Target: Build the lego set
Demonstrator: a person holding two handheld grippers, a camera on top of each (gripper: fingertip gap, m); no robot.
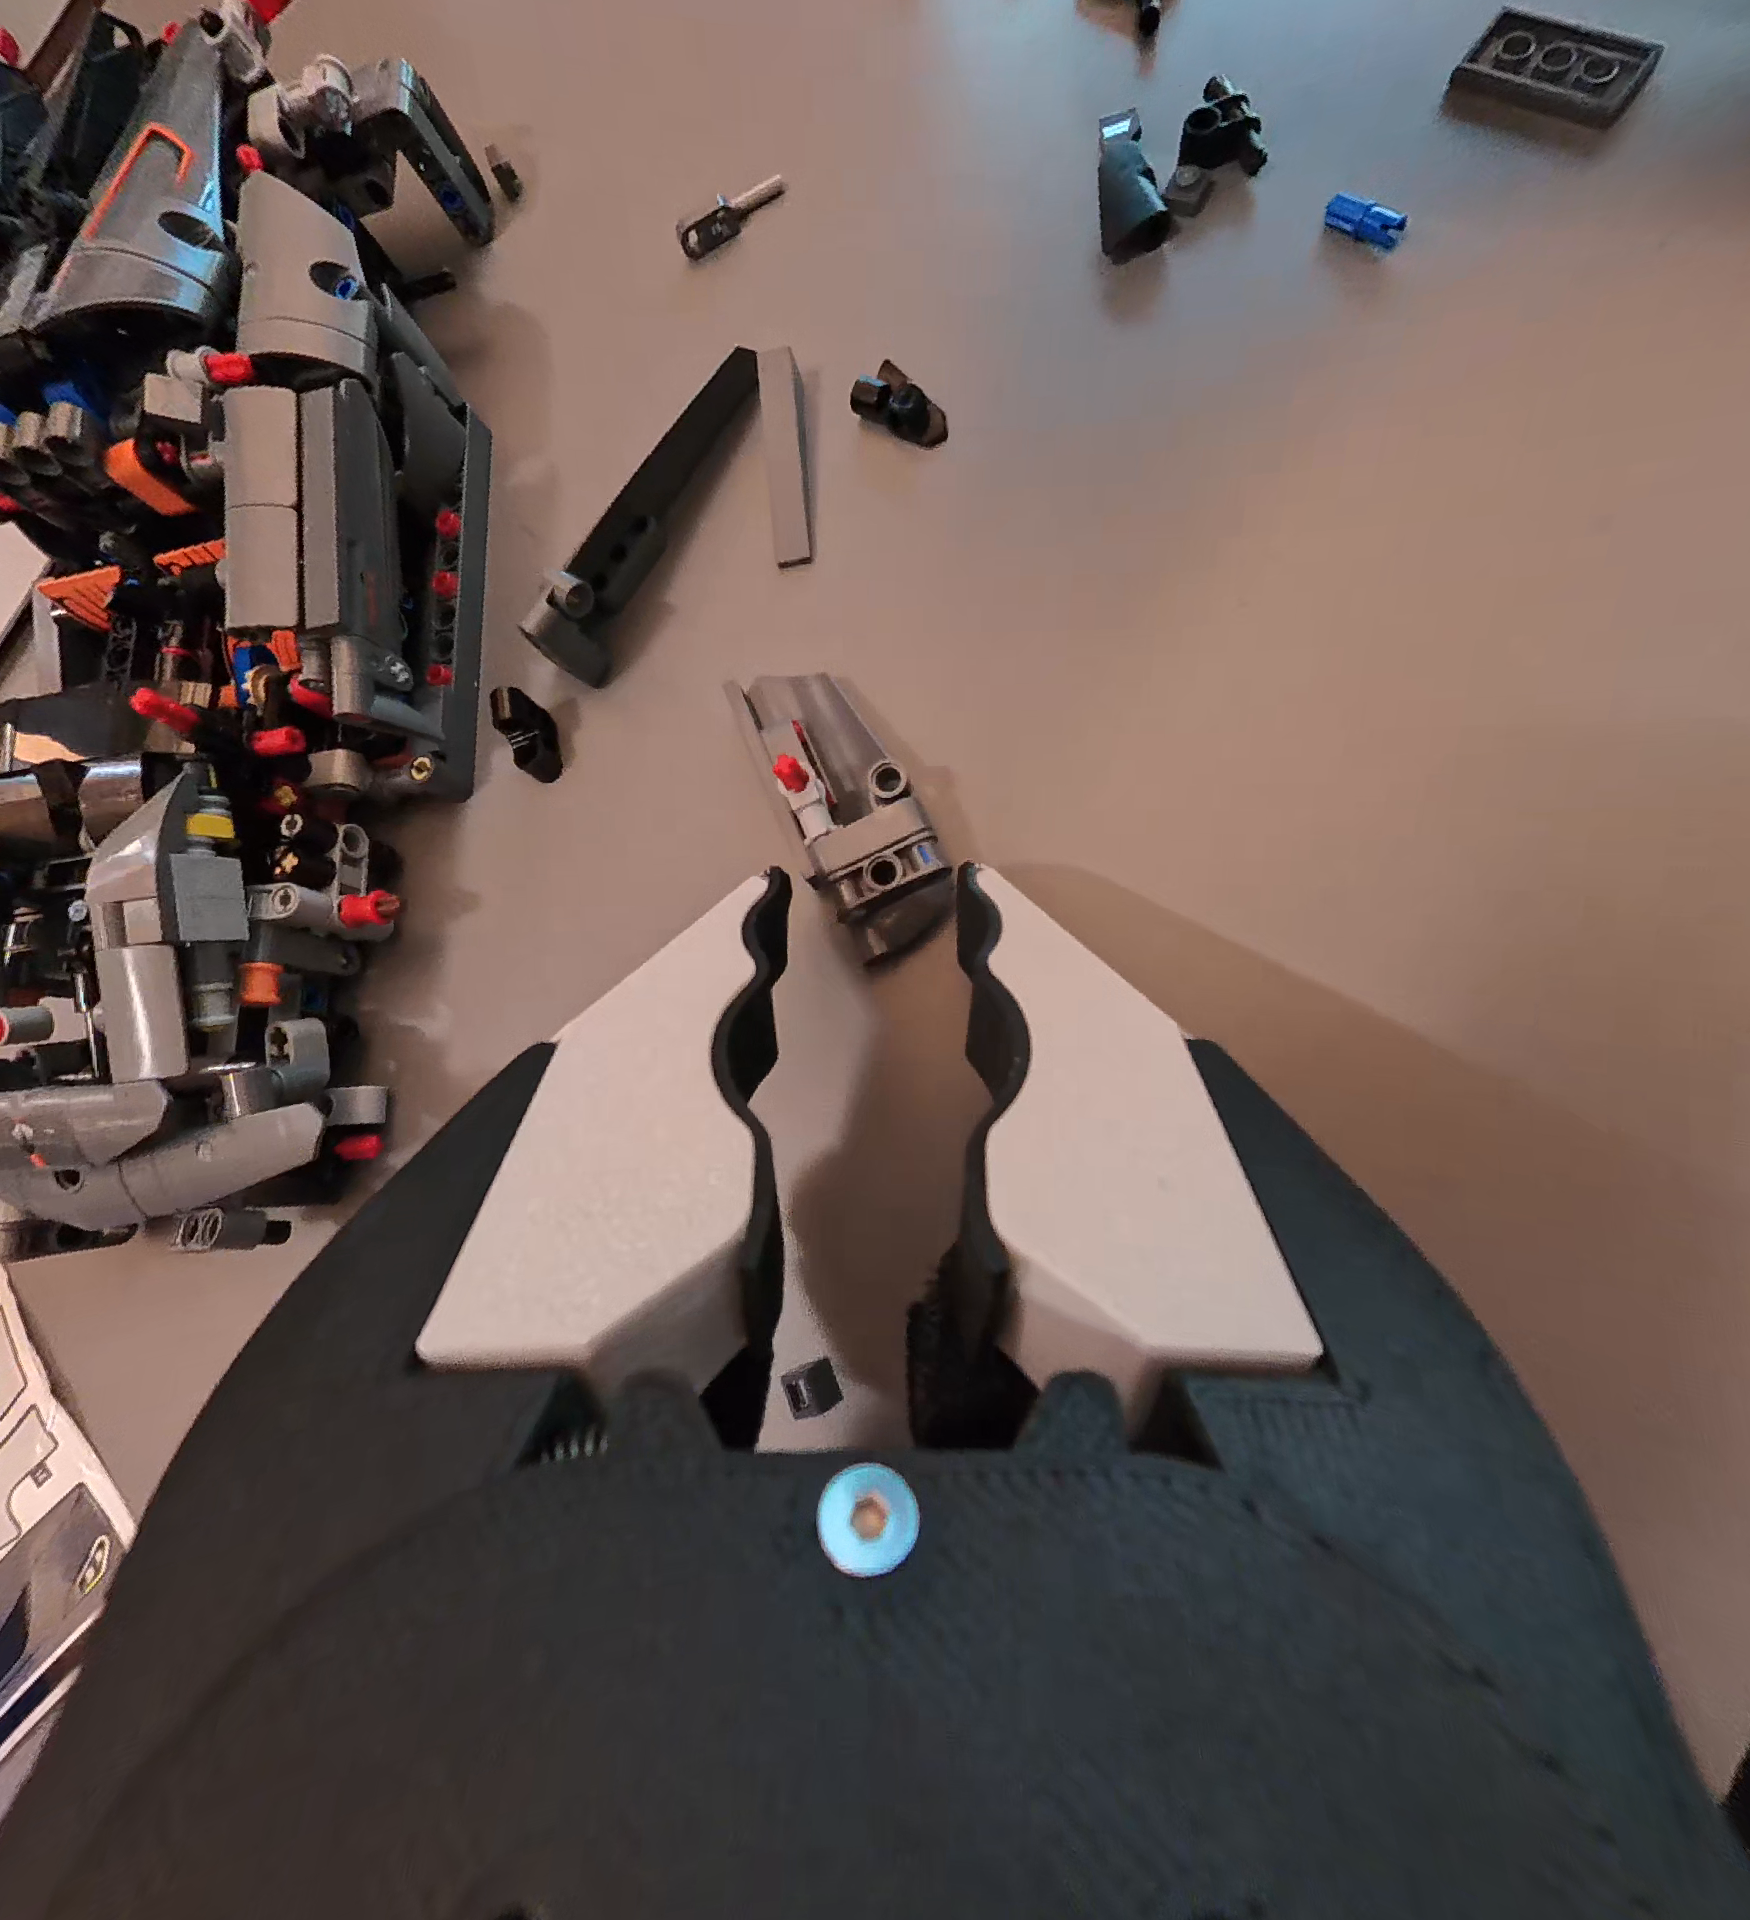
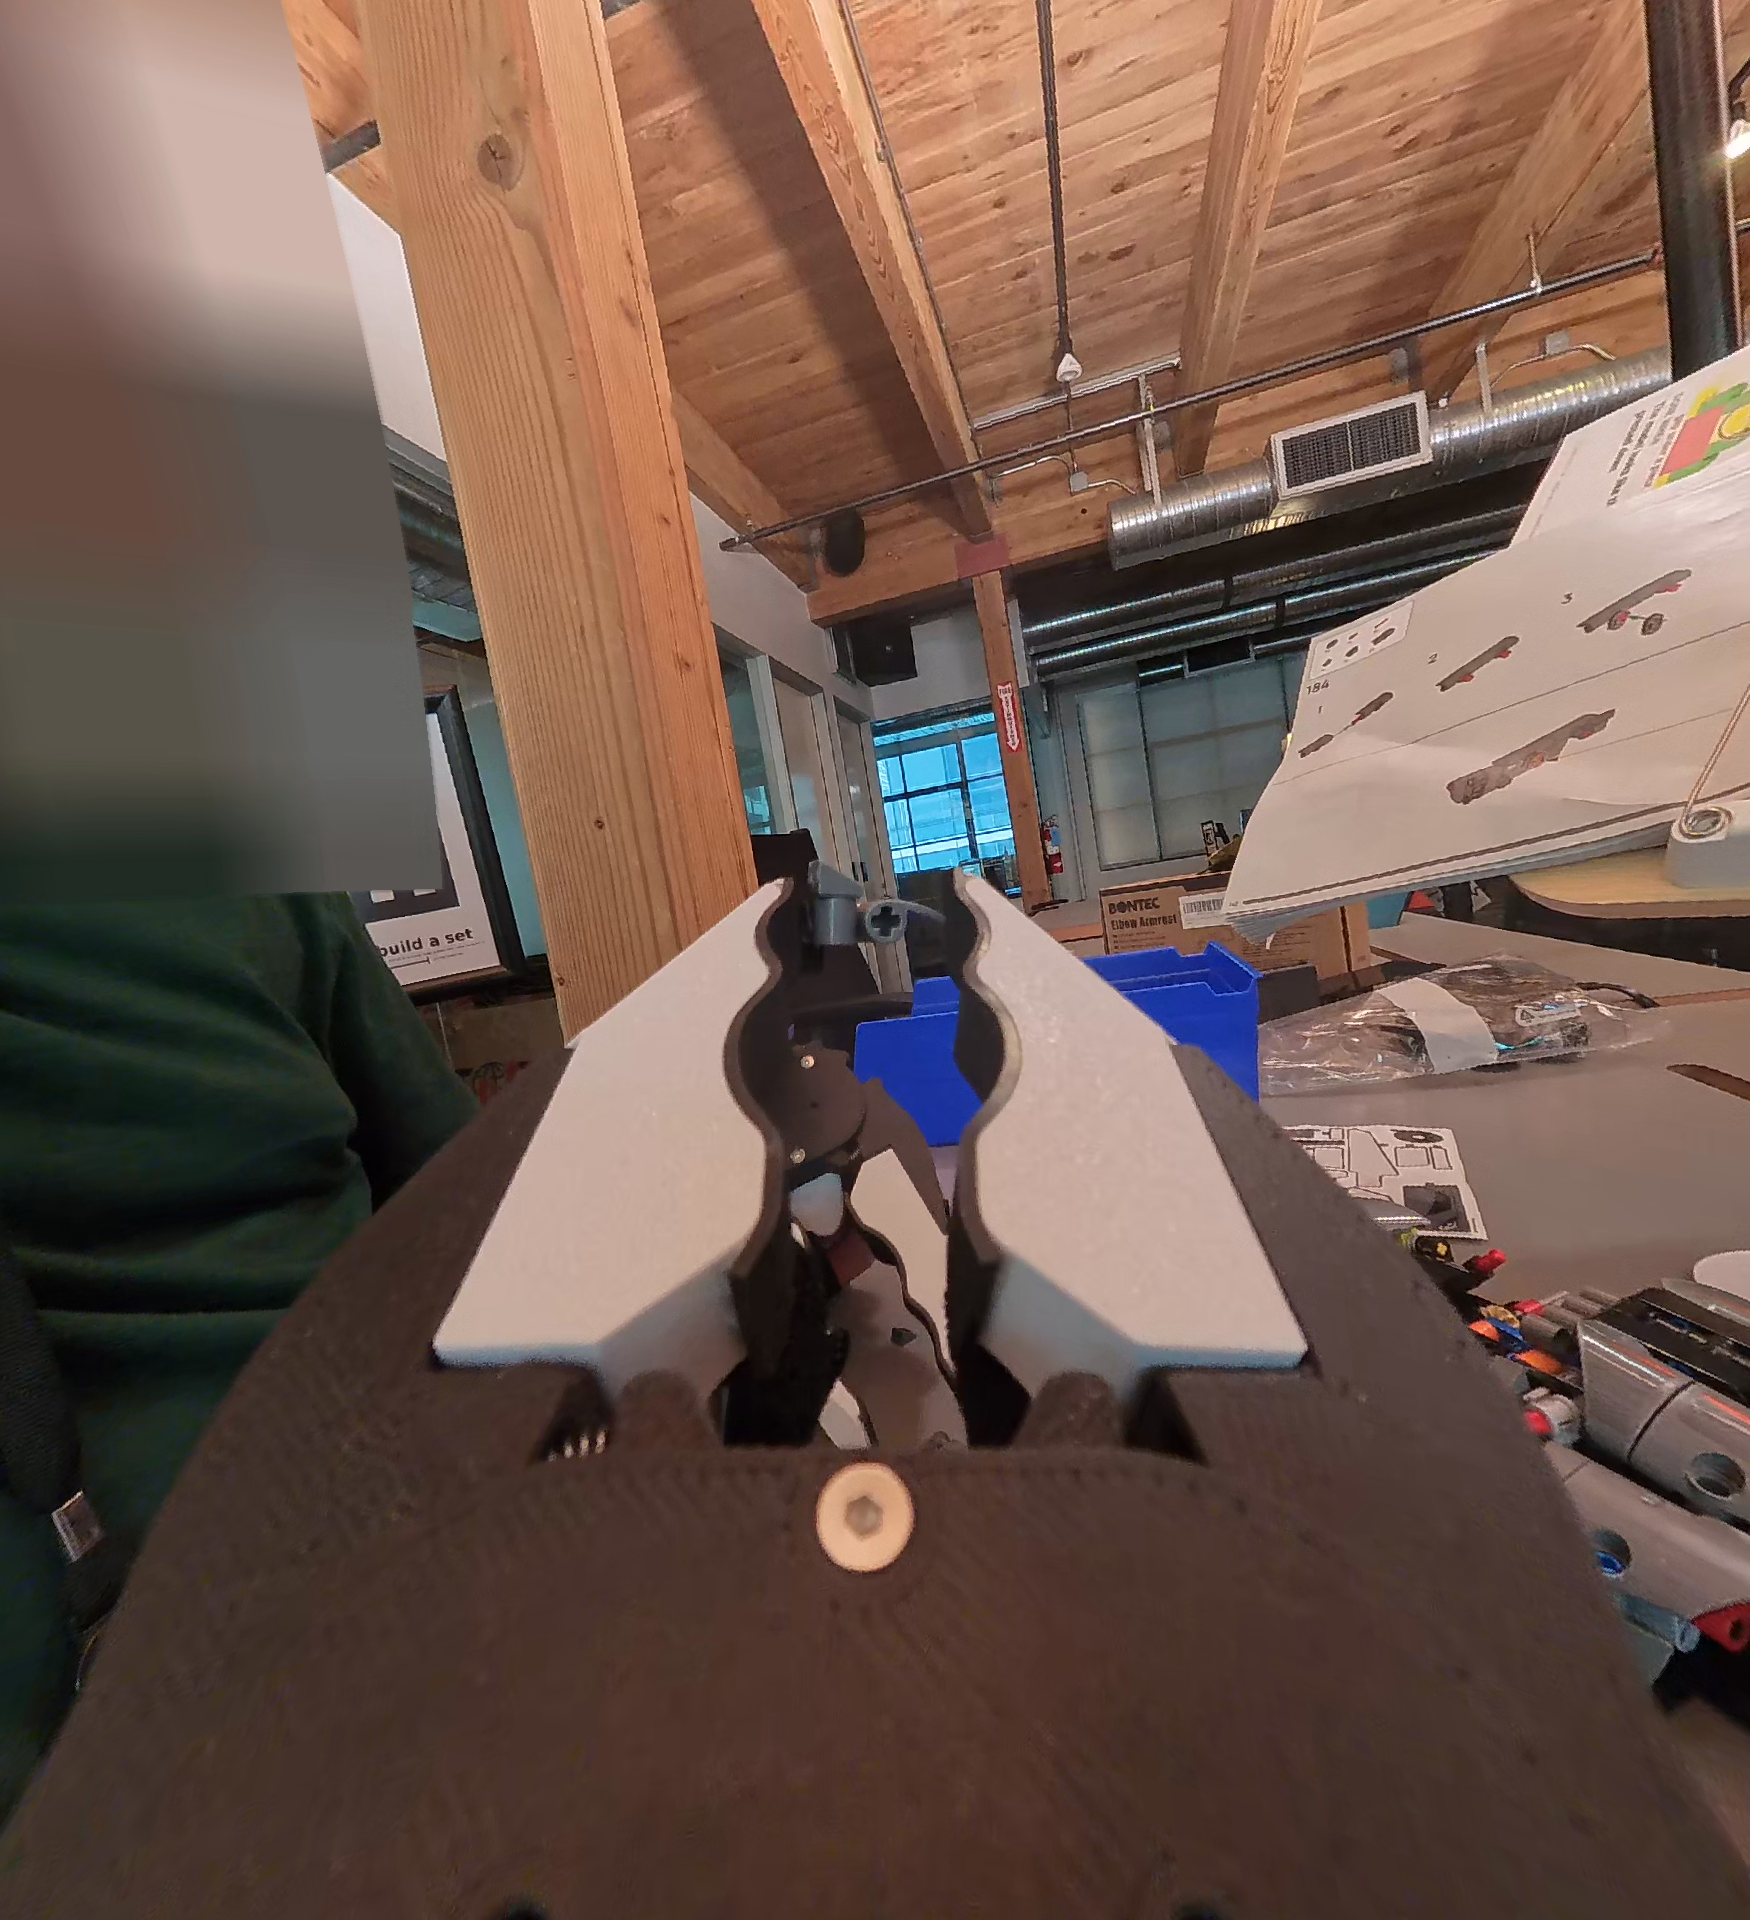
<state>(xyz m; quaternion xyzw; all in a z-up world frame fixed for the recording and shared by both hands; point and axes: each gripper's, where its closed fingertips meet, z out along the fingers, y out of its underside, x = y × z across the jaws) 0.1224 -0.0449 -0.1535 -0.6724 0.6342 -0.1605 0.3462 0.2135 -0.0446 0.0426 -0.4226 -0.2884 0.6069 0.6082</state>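
Risk sits first at the left gripper [image 1: 869, 883]. Its jaws are released and empty, the tips on either side of the near end of a small grey sub-assembly [image 1: 843, 812] that lies on the bench [image 1: 1370, 675]. If the jaws close on the sloped end only, the piece may pivot or slip out, and its red pin [image 1: 790, 771] could be pushed loose. A tiny dark piece [image 1: 809, 1387] lies on the bench between the fingers near their base; the gripper may drag it.

A little farther lie a black beam [image 1: 653, 509], a grey tile [image 1: 786, 457] and two black connectors [image 1: 526, 732] [image 1: 897, 400]. A sweep of the gripper would scatter them. At the left stands the big model [image 1: 258, 540], with many red pins sticking out; a side knock could break off parts. Far off are a blue pin [image 1: 1365, 222] and a dark plate [image 1: 1555, 64].

The right gripper [image 2: 871, 914] is lifted, pointing toward the room, and its jaws grasp a small grey connector [image 2: 855, 920] only at the very tips. I judge this grip thin: a twist could drop the piece. Beyond it are a blue bin [image 2: 1193, 1013] and the manual [image 2: 1536, 665].
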